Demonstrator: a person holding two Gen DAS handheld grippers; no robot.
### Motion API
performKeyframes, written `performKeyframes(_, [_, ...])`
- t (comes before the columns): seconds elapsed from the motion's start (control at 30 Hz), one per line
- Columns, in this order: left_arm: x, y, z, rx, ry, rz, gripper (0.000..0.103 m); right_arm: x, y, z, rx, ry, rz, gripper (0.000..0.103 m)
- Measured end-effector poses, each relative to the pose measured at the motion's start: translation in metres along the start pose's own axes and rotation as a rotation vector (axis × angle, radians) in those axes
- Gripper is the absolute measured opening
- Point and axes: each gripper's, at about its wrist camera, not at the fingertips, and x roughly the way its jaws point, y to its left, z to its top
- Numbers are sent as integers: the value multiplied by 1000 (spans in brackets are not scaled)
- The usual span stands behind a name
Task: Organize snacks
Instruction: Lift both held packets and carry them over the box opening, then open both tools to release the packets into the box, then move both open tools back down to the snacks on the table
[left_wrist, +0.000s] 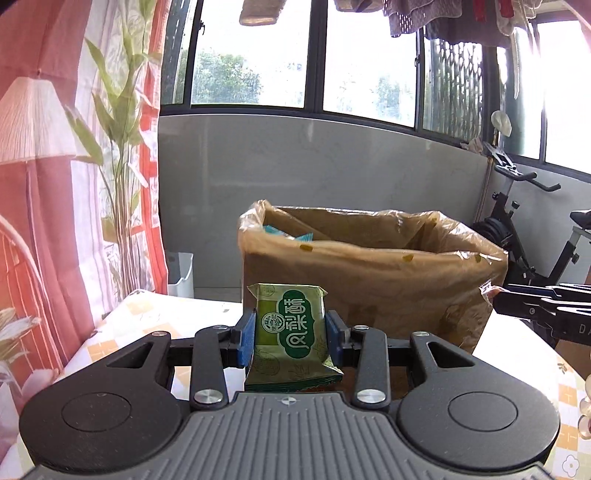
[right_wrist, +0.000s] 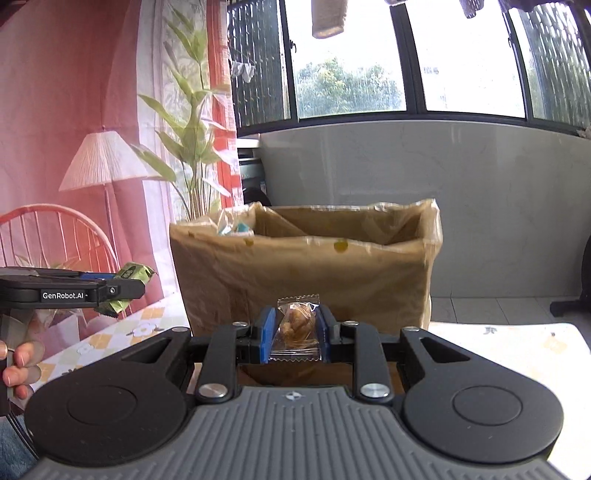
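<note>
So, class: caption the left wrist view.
Left gripper holds a green snack before a lined box.

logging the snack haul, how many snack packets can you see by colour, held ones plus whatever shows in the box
green packet, in the left gripper: 1
clear packet, in the right gripper: 1
teal packets showing inside the lined box: at least 1, exact count unclear
total: at least 3

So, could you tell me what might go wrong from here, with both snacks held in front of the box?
The green packet is pinched at mid-body by the left gripper; it could slip. The clear-wrapped snack is slick film. The lined box has a loose liner rim that could snag a drop.
</note>
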Motion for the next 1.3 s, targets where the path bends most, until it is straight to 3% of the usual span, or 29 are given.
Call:
performKeyframes(0.17, [27,-18,50,10,-30,-43,41,17,-10,52,-45,-34,-33,26])
performKeyframes(0.27, [48,-28,69,11,-39,-26,41,41,-24,69,-37,-30,-94,26])
performKeyframes(0.43, [84,-34,90,-25,3,-31,41,76,-38,72,18,12,-116,26])
performKeyframes(0.73, [117,-27,82,-6,63,-2,44,94,-46,60,72,57,-119,29])
performKeyframes(0.77, [118,-25,81,-12,73,0,52,93,-46,61,77,60,-119,32])
performKeyframes(0.83, [117,-17,80,-29,72,2,59,91,-48,62,77,58,-114,44])
performKeyframes(1.03, [95,-9,77,-34,61,-1,60,73,-42,62,45,27,-104,45])
performKeyframes(1.17, [72,-2,75,-22,44,-2,71,55,-36,59,27,-2,-88,45])
performKeyframes(1.3, [47,7,71,-30,15,-9,72,35,-30,54,8,-30,-68,49])
